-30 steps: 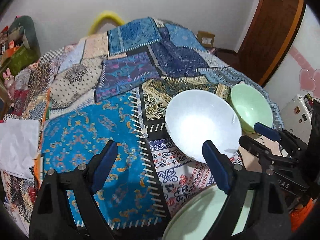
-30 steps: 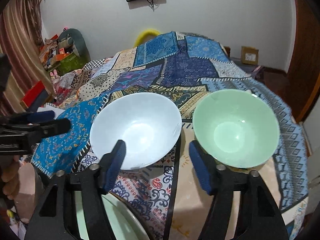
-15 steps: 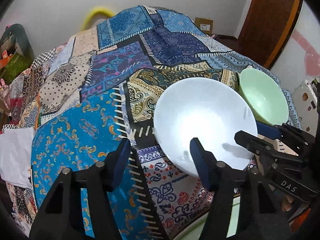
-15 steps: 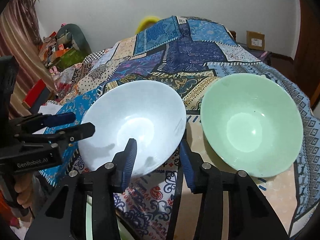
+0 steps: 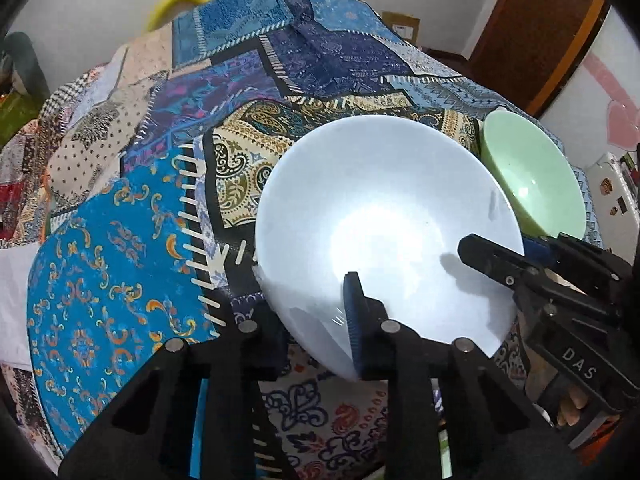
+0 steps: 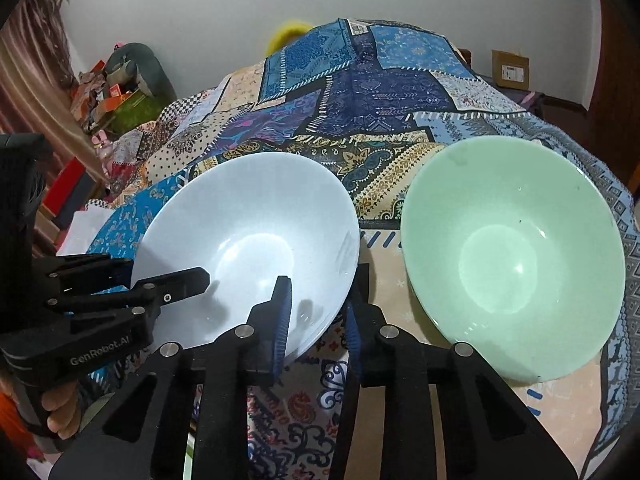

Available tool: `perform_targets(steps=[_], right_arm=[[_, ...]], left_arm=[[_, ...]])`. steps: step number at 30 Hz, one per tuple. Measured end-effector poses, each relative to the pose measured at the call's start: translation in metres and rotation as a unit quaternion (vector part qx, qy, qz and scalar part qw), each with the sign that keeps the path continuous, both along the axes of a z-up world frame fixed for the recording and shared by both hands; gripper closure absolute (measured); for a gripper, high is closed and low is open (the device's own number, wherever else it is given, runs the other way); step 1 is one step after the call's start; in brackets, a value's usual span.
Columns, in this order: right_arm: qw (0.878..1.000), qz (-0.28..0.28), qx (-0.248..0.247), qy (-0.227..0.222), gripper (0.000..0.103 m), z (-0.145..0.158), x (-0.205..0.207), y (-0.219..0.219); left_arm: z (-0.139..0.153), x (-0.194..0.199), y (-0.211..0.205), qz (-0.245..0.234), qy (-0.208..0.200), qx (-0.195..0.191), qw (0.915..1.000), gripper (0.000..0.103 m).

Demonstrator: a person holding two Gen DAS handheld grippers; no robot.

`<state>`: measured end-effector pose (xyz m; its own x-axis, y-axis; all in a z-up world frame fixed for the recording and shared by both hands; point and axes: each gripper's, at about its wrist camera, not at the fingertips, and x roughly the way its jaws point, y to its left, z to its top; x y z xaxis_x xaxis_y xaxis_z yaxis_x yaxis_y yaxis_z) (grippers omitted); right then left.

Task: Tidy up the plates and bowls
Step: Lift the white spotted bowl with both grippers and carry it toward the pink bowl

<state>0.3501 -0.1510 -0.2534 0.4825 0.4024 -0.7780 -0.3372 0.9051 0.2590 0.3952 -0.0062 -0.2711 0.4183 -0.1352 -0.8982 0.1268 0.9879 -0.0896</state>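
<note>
Both grippers clamp the white bowl's rim

Bowl rim is the meeting place for both tools. The white bowl (image 5: 384, 232) sits on the patchwork cloth (image 5: 120, 272) with its near edge raised off the fabric, so it tilts away from the cameras. The left gripper (image 5: 320, 320) has just been closing, and now pinches the bowl's near rim: one blue pad (image 5: 354, 320) lies against the inside wall, while the other finger is under the rim, outside the bowl, mostly hidden behind the white wall. The right gripper (image 6: 316, 320) has likewise just been closing and grips the same rim further round, on the side towards the green bowl (image 6: 512, 256); its one pad (image 6: 282, 320) presses the bowl's inner wall and the other pad (image 6: 354, 340) stands against the outer wall. In the left wrist view the right gripper shows as a black arm reaching over the white bowl's edge, marked DAS, with a person's fingers under it. In the right wrist view the left gripper enters from the side opposite the green bowl, held by a hand (image 6: 60, 412).

The green bowl rests upright on the cloth just beside the white bowl, their rims close but apart. A pale green plate edge (image 6: 188, 460) peeps out on the near side of the white bowl, below the right gripper.
</note>
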Motion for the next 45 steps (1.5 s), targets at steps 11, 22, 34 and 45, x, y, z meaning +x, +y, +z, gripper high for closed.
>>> perform_targets(steps=[11, 22, 34, 45], right_arm=[[1.000, 0.008, 0.004, -0.012, 0.082, 0.014, -0.012, 0.000], [0.999, 0.012, 0.019, -0.041, 0.082, 0.052, -0.039, -0.002], [0.997, 0.017, 0.037, -0.071, 0.082, 0.083, -0.074, 0.003], [0.995, 0.033, 0.041, -0.080, 0.082, 0.092, -0.104, 0.016]], left_arm=[[0.016, -0.020, 0.000, 0.005, -0.012, 0.010, 0.9999, 0.079], [0.062, -0.061, -0.004, 0.011, -0.049, 0.020, 0.9985, 0.079], [0.104, -0.116, 0.000, 0.019, -0.079, 0.021, 0.9964, 0.079], [0.124, -0.164, 0.012, 0.036, -0.096, 0.029, 0.9943, 0.079]])
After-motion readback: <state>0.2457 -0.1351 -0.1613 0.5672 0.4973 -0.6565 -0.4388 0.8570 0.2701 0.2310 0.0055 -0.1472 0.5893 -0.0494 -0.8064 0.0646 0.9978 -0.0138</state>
